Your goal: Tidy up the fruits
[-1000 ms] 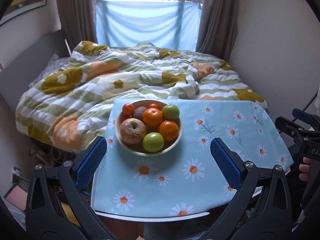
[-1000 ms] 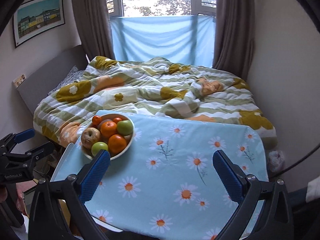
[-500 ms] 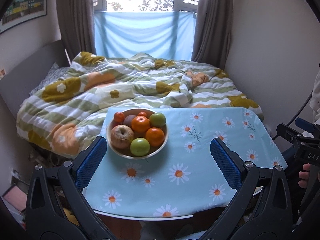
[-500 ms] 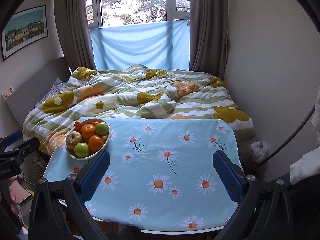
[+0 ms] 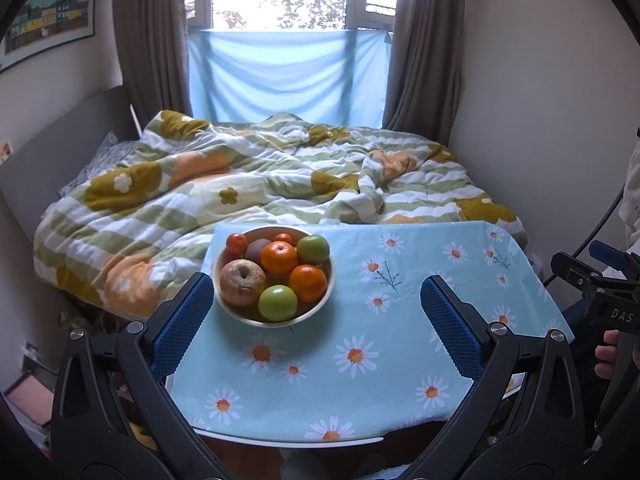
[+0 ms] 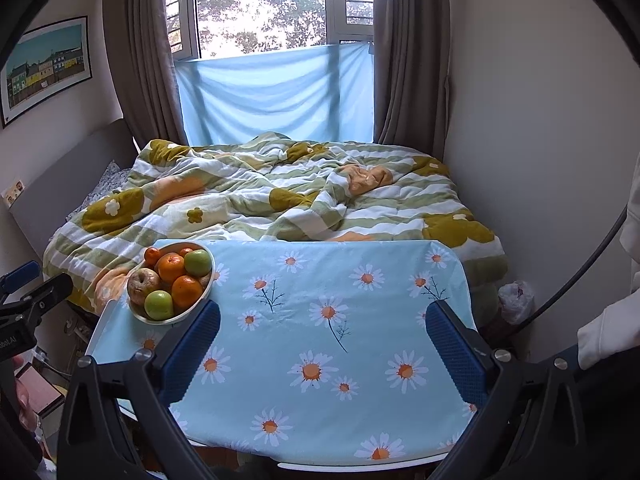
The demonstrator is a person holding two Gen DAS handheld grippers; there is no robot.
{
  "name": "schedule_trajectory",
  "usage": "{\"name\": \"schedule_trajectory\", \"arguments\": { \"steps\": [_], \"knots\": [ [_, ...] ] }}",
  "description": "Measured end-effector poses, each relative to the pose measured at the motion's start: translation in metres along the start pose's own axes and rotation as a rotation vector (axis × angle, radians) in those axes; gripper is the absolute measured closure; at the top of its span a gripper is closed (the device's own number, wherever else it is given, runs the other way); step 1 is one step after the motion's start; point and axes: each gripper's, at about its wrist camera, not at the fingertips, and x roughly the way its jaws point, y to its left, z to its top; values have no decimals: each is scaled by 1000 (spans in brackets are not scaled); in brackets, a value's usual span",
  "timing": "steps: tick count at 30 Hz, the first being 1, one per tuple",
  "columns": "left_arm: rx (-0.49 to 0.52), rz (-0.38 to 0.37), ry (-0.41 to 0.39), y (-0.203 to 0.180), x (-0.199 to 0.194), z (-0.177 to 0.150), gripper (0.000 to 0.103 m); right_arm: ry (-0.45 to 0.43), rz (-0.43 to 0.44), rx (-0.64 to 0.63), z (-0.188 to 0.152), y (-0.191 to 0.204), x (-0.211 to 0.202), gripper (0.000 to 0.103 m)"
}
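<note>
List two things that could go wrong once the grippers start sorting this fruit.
1. The bowl sits near the table's left edge, beside the bed; a nudge might tip it off.
2. The fruit is heaped, so pulling out the lower green apple may send an orange rolling.

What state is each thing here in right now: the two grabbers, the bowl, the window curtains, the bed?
left gripper: open, holding nothing
right gripper: open, holding nothing
bowl: upright, piled with fruit
curtains: drawn apart
quilt: rumpled on bed
tablecloth: spread flat
</note>
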Motion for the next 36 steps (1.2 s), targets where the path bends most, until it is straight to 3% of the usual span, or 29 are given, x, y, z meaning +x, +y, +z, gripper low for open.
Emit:
{"name": "schedule_trajectory", "arguments": {
  "steps": [31, 36],
  "knots": [
    [25, -18, -36, -4, 0, 3, 0, -9, -9, 10, 3, -9, 2, 1],
    [45, 32, -78, -8, -7, 3, 0, -11, -9, 11, 3, -9, 2, 1]
  ]
}}
